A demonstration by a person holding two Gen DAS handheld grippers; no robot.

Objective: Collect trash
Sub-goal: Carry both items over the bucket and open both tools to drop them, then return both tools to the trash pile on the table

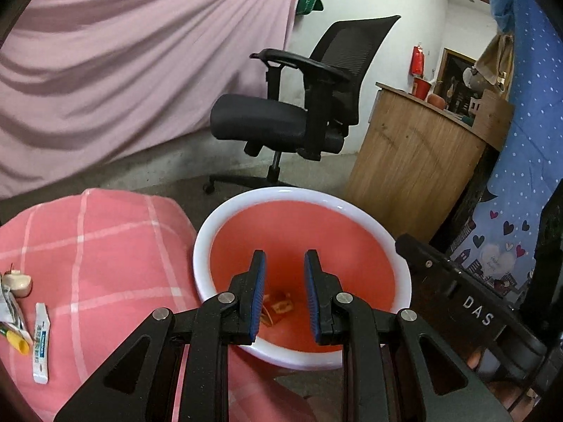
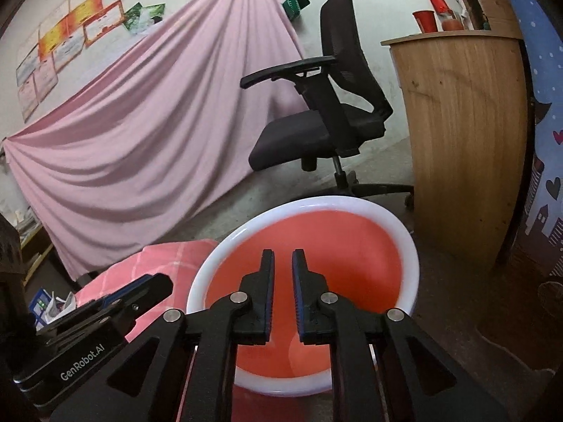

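A red bin with a white rim [image 1: 246, 200] stands on the floor beside a pink checked bedcover [image 1: 105, 246]. An orange wrapper [image 1: 279, 304] lies at the bin's bottom. My left gripper [image 1: 284, 263] hangs open and empty over the bin. My right gripper [image 2: 283, 262] is over the same bin [image 2: 316, 205], jaws a narrow gap apart with nothing between them. On the bedcover at far left lie a white tube [image 1: 40, 343], a yellow-capped tube [image 1: 16, 337] and a pale crumpled scrap [image 1: 19, 281].
A black office chair [image 1: 299, 105] stands behind the bin. A wooden counter [image 1: 415, 161] is at the right, next to a blue patterned cloth [image 1: 520, 140]. A pink sheet [image 1: 123, 70] hangs at the back.
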